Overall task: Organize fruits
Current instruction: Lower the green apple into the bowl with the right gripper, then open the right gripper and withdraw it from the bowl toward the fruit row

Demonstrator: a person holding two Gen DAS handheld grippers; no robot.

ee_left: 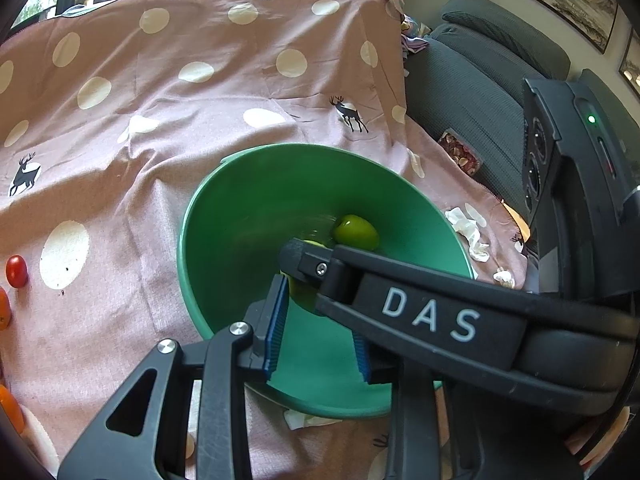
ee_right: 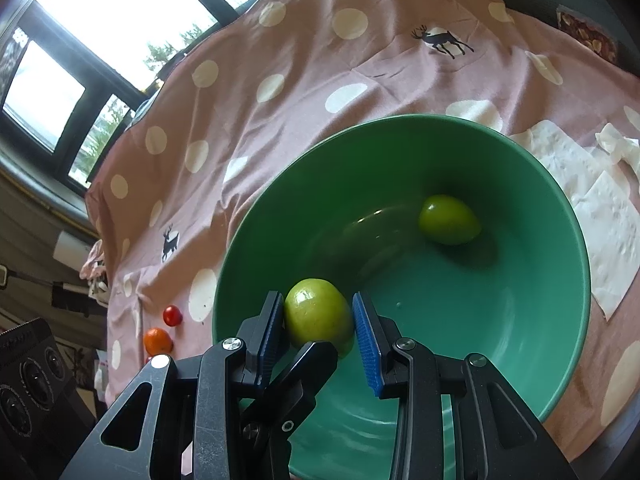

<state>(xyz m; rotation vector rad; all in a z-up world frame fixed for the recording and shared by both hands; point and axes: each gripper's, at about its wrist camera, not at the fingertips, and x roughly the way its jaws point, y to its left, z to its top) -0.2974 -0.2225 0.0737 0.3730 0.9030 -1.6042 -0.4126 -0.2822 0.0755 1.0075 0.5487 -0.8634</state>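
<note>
- Green fruit (ee_right: pixel 318 316) clamped between right gripper (ee_right: pixel 320 322) jaws, low inside green bowl (ee_right: pixel 400 128), near its left wall.
- Second green fruit (ee_right: pixel 449 219) loose on bowl floor, beyond.
- Left gripper (ee_left: pixel 318 332) jaws parted, empty, over bowl.
- Red tomato (ee_right: pixel 172 315) outside bowl, left.

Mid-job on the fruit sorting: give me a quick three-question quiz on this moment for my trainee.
1. True or false: the green bowl is empty.
2. What sits between the pads of the right gripper? A: a red tomato. B: a green fruit. C: a crumpled tissue.
3. How many green fruits show in the right wrist view?

Key:
1. False: a loose green fruit lies inside it.
2. B.
3. Two: the held one and the loose one.
</note>
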